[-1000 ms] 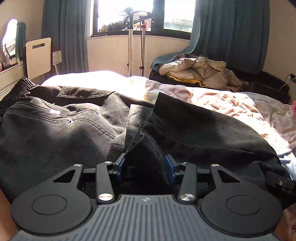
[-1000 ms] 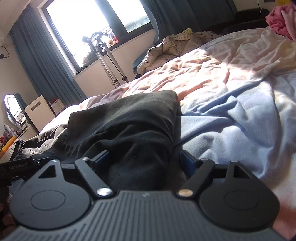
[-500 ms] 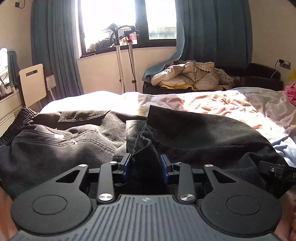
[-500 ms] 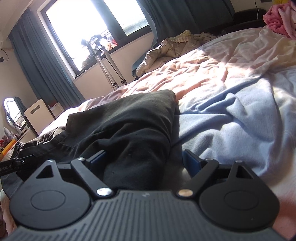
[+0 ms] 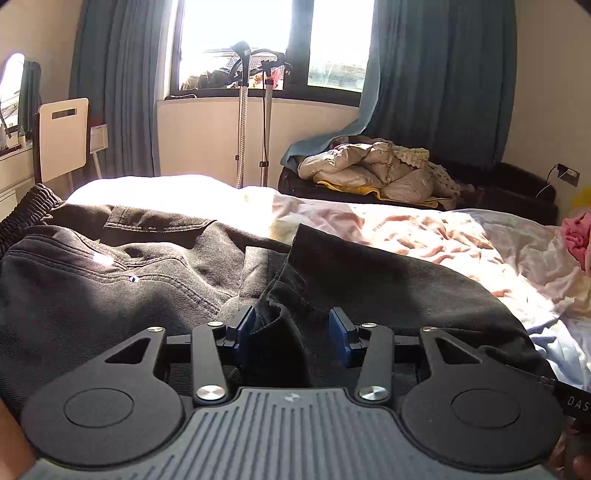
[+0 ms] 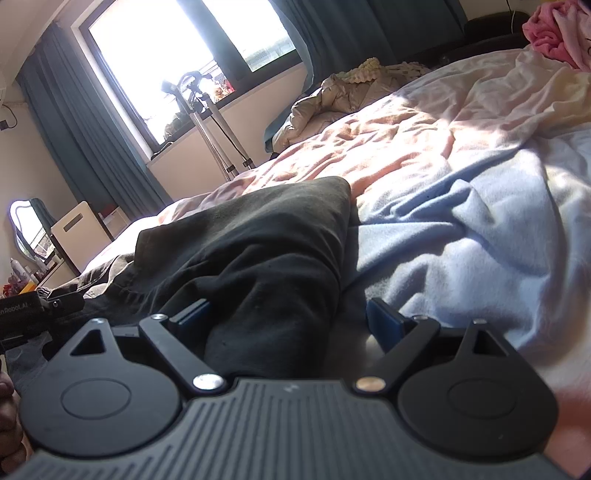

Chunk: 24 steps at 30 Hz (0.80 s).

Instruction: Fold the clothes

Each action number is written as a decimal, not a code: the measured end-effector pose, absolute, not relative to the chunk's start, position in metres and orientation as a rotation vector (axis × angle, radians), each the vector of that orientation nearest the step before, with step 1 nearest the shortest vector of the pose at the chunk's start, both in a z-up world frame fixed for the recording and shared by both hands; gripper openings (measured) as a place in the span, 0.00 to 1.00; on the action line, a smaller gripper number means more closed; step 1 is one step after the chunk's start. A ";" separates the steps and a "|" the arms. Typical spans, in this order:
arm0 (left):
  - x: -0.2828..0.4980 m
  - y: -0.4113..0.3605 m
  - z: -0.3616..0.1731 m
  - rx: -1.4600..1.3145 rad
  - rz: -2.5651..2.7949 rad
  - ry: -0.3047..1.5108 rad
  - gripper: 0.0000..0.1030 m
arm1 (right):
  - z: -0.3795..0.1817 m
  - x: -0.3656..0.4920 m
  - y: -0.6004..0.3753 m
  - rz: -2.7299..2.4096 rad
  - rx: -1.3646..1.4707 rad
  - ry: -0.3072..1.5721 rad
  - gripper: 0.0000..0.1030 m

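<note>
Jeans [image 5: 155, 295] lie on the bed [image 5: 424, 236], a folded leg ahead of both claws. Left claw [image 5: 291, 328] has just been opening, cloth between but unpinched; right claw [image 6: 288, 317] likewise stands wide, probably releasing a finished fold.

My notes on colour: jeans [image 5: 110, 295] washed black denim with paler stitching. Bedsheet [image 6: 424, 147] peach-pink in the sun; blanket [image 6: 480, 251] pale blue. Curtains [image 5: 443, 85] dark teal. Puffer jacket [image 5: 369, 170] beige over a yellow edge. Crumpled garment [image 6: 554, 29] bright pink. Gripper pads [image 5: 338, 334] blue.
</note>
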<state>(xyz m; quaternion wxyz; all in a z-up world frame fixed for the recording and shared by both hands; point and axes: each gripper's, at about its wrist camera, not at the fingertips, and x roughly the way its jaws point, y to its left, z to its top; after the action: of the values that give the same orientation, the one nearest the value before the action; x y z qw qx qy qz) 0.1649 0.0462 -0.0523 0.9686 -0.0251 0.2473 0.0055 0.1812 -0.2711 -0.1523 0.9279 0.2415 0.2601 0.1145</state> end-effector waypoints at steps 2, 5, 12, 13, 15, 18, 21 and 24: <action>0.156 0.037 -0.051 -0.023 -0.038 0.473 0.47 | -0.153 0.181 -0.271 0.236 0.497 0.532 0.88; 0.158 0.028 -0.053 0.002 -0.067 0.481 0.47 | -0.153 0.181 -0.271 0.237 0.501 0.532 0.89; 0.184 0.049 -0.065 -0.123 -0.014 0.559 0.47 | -0.153 0.182 -0.275 0.243 0.500 0.533 0.91; 0.187 0.053 -0.066 -0.149 -0.010 0.578 0.47 | -0.153 0.182 -0.274 0.243 0.500 0.532 0.91; 0.190 0.061 -0.068 -0.203 -0.004 0.615 0.47 | -0.154 0.182 -0.274 0.244 0.499 0.532 0.92; 0.183 0.065 -0.065 -0.233 -0.002 0.614 0.47 | -0.154 0.182 -0.273 0.245 0.503 0.530 0.92; 0.184 0.061 -0.067 -0.215 -0.007 0.609 0.47 | -0.155 0.182 -0.273 0.246 0.504 0.529 0.93; 0.183 0.048 -0.068 -0.118 0.001 0.578 0.39 | -0.155 0.182 -0.272 0.247 0.503 0.528 0.93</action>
<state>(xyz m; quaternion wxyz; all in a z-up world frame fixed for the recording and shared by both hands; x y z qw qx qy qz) 0.1832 0.0484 -0.0679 0.9568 -0.0582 0.2850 0.0006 0.1822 -0.2723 -0.1552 0.9267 0.2455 0.2576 0.1206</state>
